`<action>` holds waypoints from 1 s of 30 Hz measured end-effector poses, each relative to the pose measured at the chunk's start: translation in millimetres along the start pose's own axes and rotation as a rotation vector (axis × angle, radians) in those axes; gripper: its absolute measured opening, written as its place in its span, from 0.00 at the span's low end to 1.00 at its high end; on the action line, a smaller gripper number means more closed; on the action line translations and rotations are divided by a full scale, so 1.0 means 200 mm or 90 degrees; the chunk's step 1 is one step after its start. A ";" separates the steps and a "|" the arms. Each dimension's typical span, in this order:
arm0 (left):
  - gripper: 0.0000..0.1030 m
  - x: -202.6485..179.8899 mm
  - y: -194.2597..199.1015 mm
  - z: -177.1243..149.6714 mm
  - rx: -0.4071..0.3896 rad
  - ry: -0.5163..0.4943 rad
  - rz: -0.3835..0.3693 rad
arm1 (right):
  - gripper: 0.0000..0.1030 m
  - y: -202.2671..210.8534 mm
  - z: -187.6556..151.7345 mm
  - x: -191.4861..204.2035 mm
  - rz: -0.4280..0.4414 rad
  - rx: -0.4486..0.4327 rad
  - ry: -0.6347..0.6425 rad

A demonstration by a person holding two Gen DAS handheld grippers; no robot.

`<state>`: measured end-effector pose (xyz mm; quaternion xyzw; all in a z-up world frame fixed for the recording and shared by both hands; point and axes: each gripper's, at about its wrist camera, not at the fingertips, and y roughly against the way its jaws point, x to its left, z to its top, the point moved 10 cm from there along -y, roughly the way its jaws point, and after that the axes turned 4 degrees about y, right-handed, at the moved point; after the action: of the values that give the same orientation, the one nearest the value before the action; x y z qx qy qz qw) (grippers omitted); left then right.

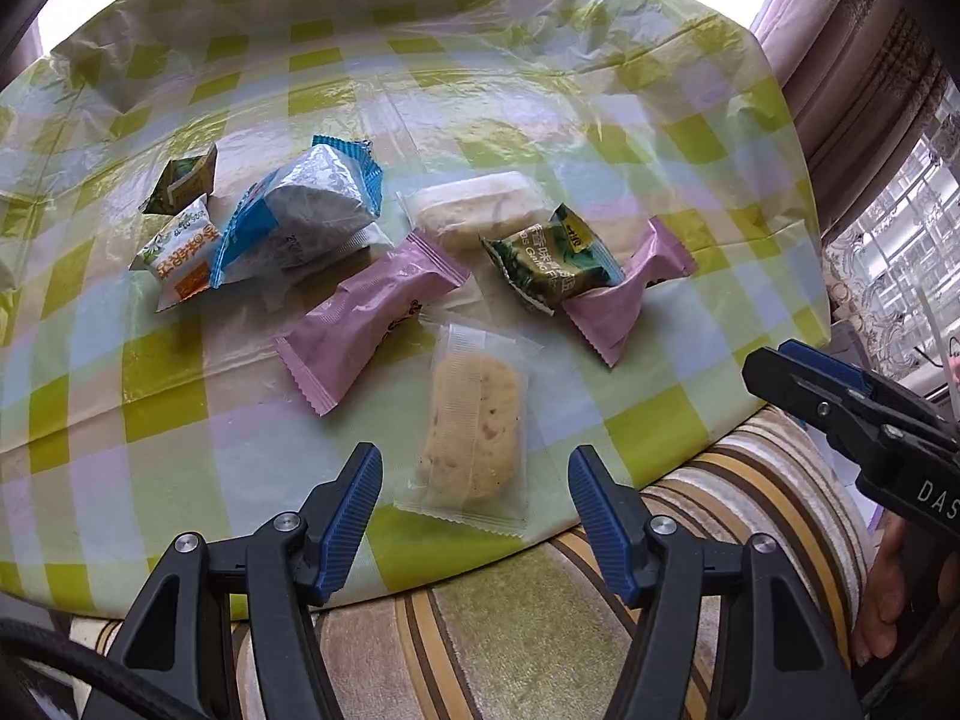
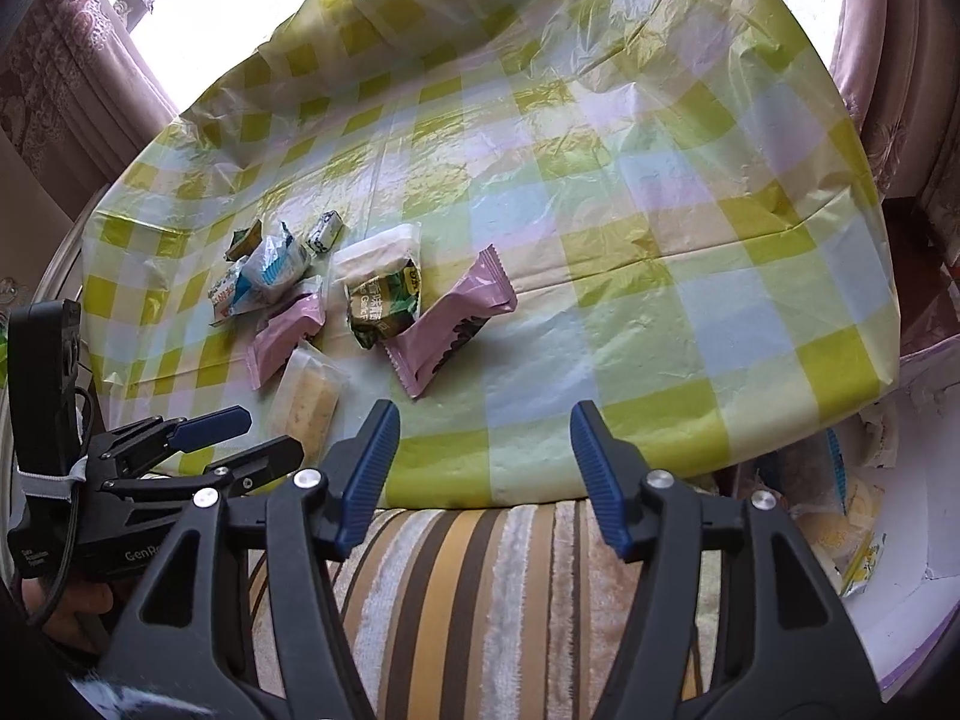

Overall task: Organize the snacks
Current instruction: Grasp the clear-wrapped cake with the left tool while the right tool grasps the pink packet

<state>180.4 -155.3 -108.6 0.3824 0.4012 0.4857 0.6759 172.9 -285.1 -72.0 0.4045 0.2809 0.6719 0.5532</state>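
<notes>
Several wrapped snacks lie in a loose pile on the checked tablecloth point(image 1: 180, 372). A clear-wrapped cookie point(image 1: 474, 420) lies nearest me, just ahead of and between the fingers of my left gripper point(image 1: 475, 468), which is open and not touching it. Behind it are two pink packets point(image 1: 372, 324) point(image 1: 624, 294), a green packet point(image 1: 552, 264), a clear-wrapped white cake point(image 1: 474, 204), a blue-white packet point(image 1: 312, 210) and small packets point(image 1: 177, 258). My right gripper point(image 2: 486, 420) hovers open over bare cloth at the table's near edge, right of the pile point(image 2: 372, 300), with nothing between its fingers.
A striped cushion point(image 2: 468, 588) runs along the table's near edge, under both grippers. A white box point(image 2: 918, 576) at the lower right holds a yellow snack packet point(image 2: 858, 534). Curtains and a window point(image 1: 900, 240) stand behind. A hand point(image 1: 888, 594) holds the right gripper.
</notes>
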 end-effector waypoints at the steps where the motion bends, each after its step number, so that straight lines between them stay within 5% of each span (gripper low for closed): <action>1: 0.63 0.01 -0.01 0.00 0.002 -0.005 0.011 | 0.61 -0.02 0.00 0.00 0.001 0.006 -0.002; 4: 0.63 0.03 -0.05 0.02 0.008 -0.021 0.039 | 0.61 -0.06 0.00 0.01 -0.002 0.015 -0.009; 14: 0.37 0.00 -0.09 0.02 0.005 -0.054 0.039 | 0.63 -0.20 0.07 0.11 -0.010 0.028 0.004; 30: 0.36 0.03 -0.06 0.03 -0.015 -0.007 -0.025 | 0.63 -0.37 0.17 0.06 -0.067 0.052 -0.027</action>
<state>190.7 -153.8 -119.1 0.3690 0.3992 0.4751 0.6919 239.9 -259.4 -112.6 0.4256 0.3173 0.6211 0.5766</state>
